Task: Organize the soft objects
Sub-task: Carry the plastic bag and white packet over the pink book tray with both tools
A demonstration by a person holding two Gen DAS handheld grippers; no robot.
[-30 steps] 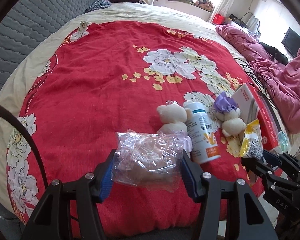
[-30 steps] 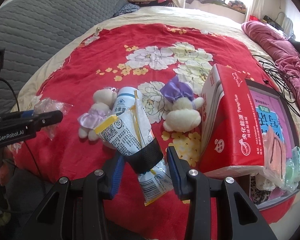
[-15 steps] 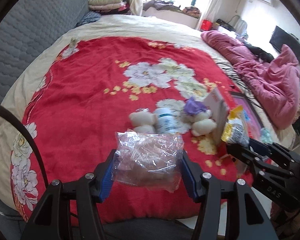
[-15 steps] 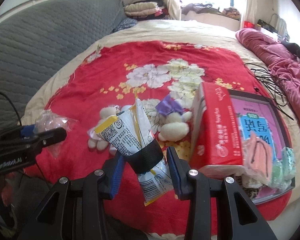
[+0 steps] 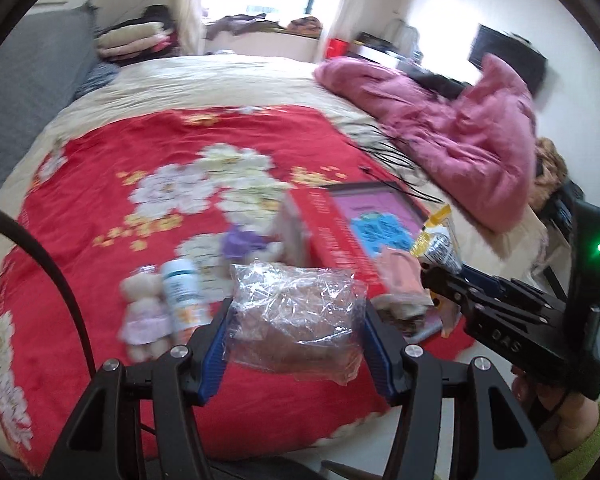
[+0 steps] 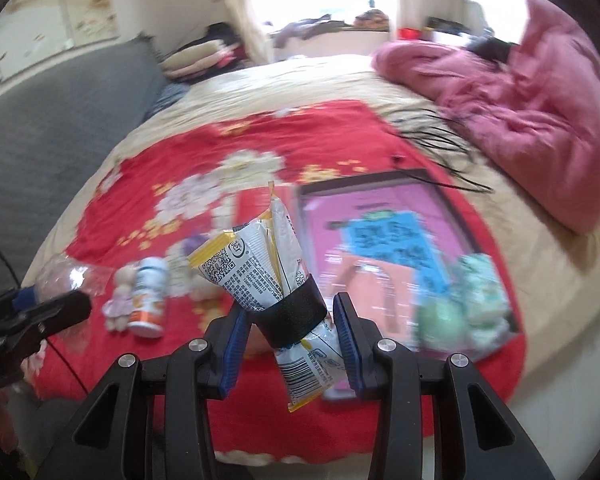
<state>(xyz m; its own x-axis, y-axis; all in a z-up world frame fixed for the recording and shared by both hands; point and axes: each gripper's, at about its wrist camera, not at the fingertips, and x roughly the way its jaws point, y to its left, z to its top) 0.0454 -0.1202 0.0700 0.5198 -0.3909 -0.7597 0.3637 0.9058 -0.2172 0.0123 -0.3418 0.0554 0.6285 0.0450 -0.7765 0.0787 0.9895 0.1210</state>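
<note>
My left gripper (image 5: 296, 344) is shut on a clear plastic bag (image 5: 296, 316) with something brown inside, held above the bed's near edge. My right gripper (image 6: 290, 340) is shut on a bundle of white-and-yellow sachets (image 6: 260, 268) bound with black tape; it also shows in the left wrist view (image 5: 436, 244). On the red floral blanket (image 5: 120, 152) lie a small bear in a pink dress (image 5: 142, 320), a white bottle (image 5: 182, 296) and a bear with a purple hat (image 5: 244, 244). A red box (image 5: 328, 236) stands beside a pink-lined tray (image 6: 384, 236) holding soft items.
A pink quilt (image 5: 452, 136) is heaped at the bed's right side, with black cables (image 5: 388, 160) near it. A grey headboard (image 6: 40, 120) runs along the left. Folded clothes (image 5: 136, 40) lie at the far end.
Both grippers have lifted and swung right, still holding their loads. The tray and pink quilt have come more into view and the toys have slid left in frame.
</note>
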